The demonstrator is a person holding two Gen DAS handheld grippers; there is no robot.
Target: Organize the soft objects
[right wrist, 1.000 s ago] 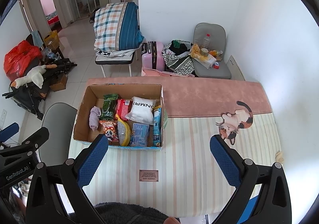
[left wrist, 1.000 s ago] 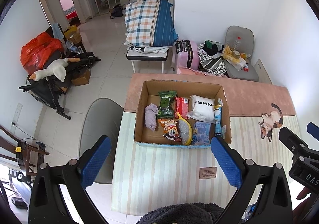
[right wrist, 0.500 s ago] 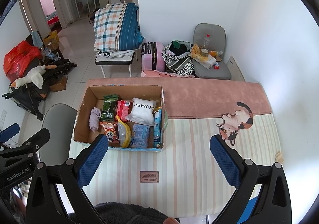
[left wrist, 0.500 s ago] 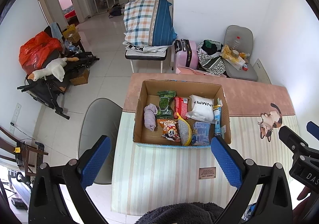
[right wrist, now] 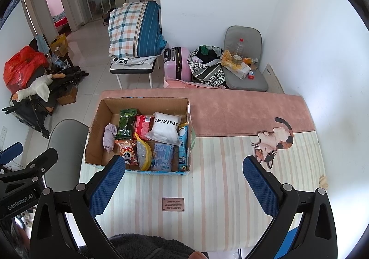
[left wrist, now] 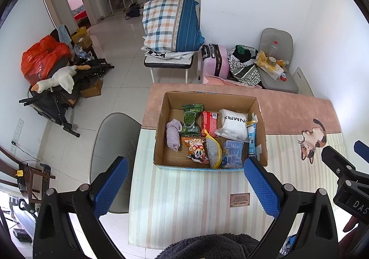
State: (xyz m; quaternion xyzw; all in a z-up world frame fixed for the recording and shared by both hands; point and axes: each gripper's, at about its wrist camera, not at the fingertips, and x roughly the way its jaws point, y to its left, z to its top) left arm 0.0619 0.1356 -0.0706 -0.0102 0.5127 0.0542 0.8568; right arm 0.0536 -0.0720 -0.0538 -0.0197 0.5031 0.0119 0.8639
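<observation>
An open cardboard box (left wrist: 259, 106) stands on the striped table mat (left wrist: 189, 192); it also shows in the right wrist view (right wrist: 96, 118). Inside lie a lilac cloth (left wrist: 173, 134), a green packet (left wrist: 191, 119), a red packet (left wrist: 209, 121), a white bag (left wrist: 233, 124), a panda snack bag (left wrist: 197, 149), a grey-yellow sponge (left wrist: 213, 151) and a blue tissue pack (left wrist: 233, 153). My left gripper (left wrist: 184, 186) is open and empty, high above the near side of the box. My right gripper (right wrist: 184, 186) is open and empty above the mat right of the box.
A pink runner (right wrist: 242, 109) and a cat figure (right wrist: 274, 141) lie on the table's far and right side. A grey chair (left wrist: 113, 143) stands at the table's left. A dark fleece (left wrist: 212, 246) lies at the near edge. A bench with a plaid pillow (left wrist: 171, 28) stands beyond.
Both grippers have stayed open and nearly still; the view has drifted only slightly.
</observation>
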